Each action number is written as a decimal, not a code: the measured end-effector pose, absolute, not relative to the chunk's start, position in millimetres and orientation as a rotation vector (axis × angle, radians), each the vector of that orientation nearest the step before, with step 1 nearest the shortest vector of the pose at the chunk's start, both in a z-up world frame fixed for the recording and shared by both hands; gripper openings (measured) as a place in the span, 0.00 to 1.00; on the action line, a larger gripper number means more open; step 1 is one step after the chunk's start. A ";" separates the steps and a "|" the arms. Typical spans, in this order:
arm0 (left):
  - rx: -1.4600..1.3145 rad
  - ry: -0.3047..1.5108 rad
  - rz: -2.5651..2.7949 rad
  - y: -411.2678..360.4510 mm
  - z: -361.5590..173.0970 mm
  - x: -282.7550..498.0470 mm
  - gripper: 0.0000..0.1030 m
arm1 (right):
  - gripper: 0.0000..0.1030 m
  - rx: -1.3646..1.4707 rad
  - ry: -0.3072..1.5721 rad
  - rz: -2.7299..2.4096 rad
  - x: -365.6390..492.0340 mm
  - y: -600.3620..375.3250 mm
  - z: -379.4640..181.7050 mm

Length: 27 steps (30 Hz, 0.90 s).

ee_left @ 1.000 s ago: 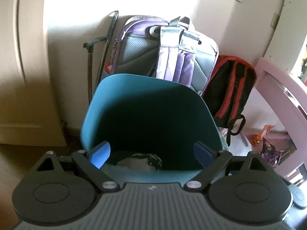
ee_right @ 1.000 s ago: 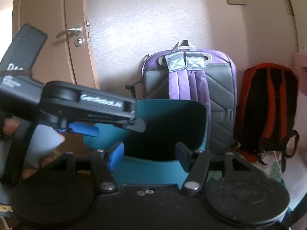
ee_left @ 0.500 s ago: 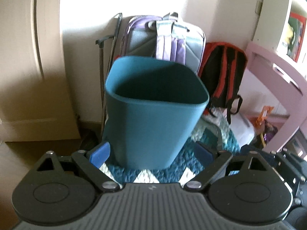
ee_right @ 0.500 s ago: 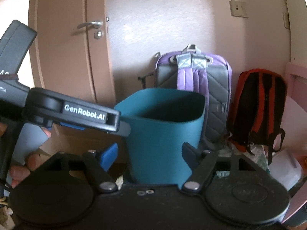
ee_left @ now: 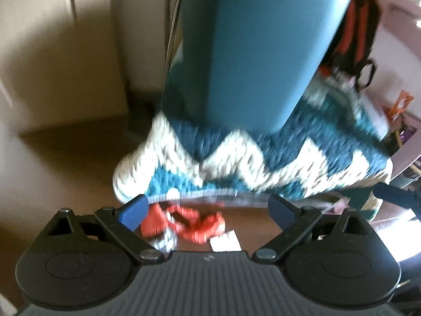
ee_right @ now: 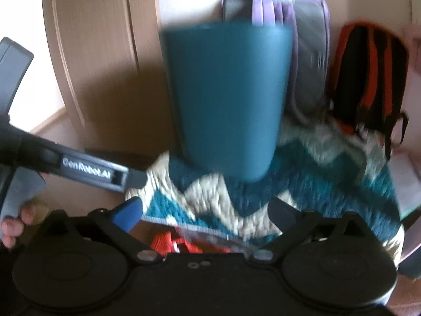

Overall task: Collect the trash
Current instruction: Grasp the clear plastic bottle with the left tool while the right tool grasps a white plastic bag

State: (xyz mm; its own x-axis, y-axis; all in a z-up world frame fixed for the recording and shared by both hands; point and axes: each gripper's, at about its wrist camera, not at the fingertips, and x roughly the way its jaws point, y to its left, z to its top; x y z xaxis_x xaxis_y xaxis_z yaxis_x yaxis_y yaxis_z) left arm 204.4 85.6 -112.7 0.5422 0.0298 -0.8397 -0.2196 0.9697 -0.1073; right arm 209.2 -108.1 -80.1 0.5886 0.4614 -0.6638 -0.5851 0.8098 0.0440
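A teal trash bin (ee_left: 257,52) stands on a blue-and-white zigzag rug (ee_left: 263,163); it also shows in the right wrist view (ee_right: 226,100). A crumpled red-orange wrapper (ee_left: 189,223) and a white paper scrap (ee_left: 225,241) lie on the brown floor just before the rug's edge. My left gripper (ee_left: 206,208) is open and empty, low over this trash. My right gripper (ee_right: 208,212) is open and empty above the same red wrapper (ee_right: 168,242). The left gripper's body (ee_right: 86,171) shows at the left of the right wrist view.
A purple-grey backpack (ee_right: 302,39) and a black-red backpack (ee_right: 368,79) lean on the wall behind the bin. A wooden door (ee_right: 92,52) is at the left. A pink shelf with colourful packets (ee_left: 400,105) is at the right.
Both grippers have pulled back from the bin and tilted down. The bin has slid up in both views, and the rug edge and the red wrapper on the floor have come into sight.
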 end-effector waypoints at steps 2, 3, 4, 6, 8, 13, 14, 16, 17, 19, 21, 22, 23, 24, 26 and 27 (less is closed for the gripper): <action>-0.219 1.044 0.161 88.1 -141.9 209.5 0.95 | 1.00 -0.189 0.777 0.614 215.3 -110.2 -107.0; -0.217 1.068 0.164 88.7 -155.5 211.9 0.95 | 1.00 -0.192 0.806 0.607 219.9 -111.2 -121.6; -0.213 1.096 0.165 88.6 -172.2 215.0 0.95 | 1.00 -0.191 0.831 0.597 222.7 -112.1 -133.5; -0.215 1.153 0.172 88.1 -203.6 221.9 0.95 | 1.00 -0.174 0.890 0.581 229.8 -115.5 -159.6; -0.230 1.214 0.182 88.4 -231.9 228.3 0.95 | 1.00 -0.160 0.951 0.558 236.0 -118.5 -187.9; -0.304 1.361 0.224 87.9 -306.4 244.1 0.95 | 0.97 -0.159 1.109 0.510 247.2 -118.2 -259.9; -0.324 1.388 0.235 88.8 -321.2 247.2 0.95 | 0.96 -0.162 1.142 0.500 249.0 -117.3 -275.0; -0.342 1.438 0.267 89.3 -349.1 252.7 0.95 | 0.93 -0.164 1.202 0.484 253.5 -117.0 -299.3; -0.345 1.458 0.281 89.1 -361.0 254.9 0.95 | 0.93 -0.154 1.234 0.471 256.3 -117.6 -311.4; -0.351 1.497 0.301 88.8 -384.9 258.7 0.95 | 0.91 -0.147 1.296 0.455 261.9 -117.5 -335.6; -0.372 1.540 0.328 90.2 -409.7 262.0 0.95 | 0.91 -0.154 1.350 0.462 264.6 -114.8 -359.4; -0.401 1.561 0.341 91.8 -423.6 263.4 0.95 | 0.91 -0.165 1.372 0.470 263.6 -112.2 -370.7; -0.425 1.579 0.353 92.7 -434.4 264.5 0.95 | 0.91 -0.180 1.390 0.480 261.7 -109.0 -380.2; -0.451 1.597 0.366 93.7 -446.8 266.1 0.95 | 0.91 -0.199 1.410 0.494 259.6 -105.4 -391.1; -0.485 1.624 0.382 94.8 -468.6 269.6 0.95 | 0.90 -0.243 1.453 0.519 253.4 -97.7 -413.0; -0.504 1.637 0.393 95.9 -478.3 270.9 0.95 | 0.90 -0.261 1.475 0.529 250.4 -94.3 -423.1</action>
State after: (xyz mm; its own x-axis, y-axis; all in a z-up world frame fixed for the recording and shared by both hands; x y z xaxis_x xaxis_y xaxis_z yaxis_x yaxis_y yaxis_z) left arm 270.9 95.9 -478.3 -0.0883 -0.0973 -0.9913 -0.5363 0.8433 -0.0350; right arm 250.4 -94.3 -423.1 0.0098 0.1778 -0.9840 -0.4882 0.8597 0.1505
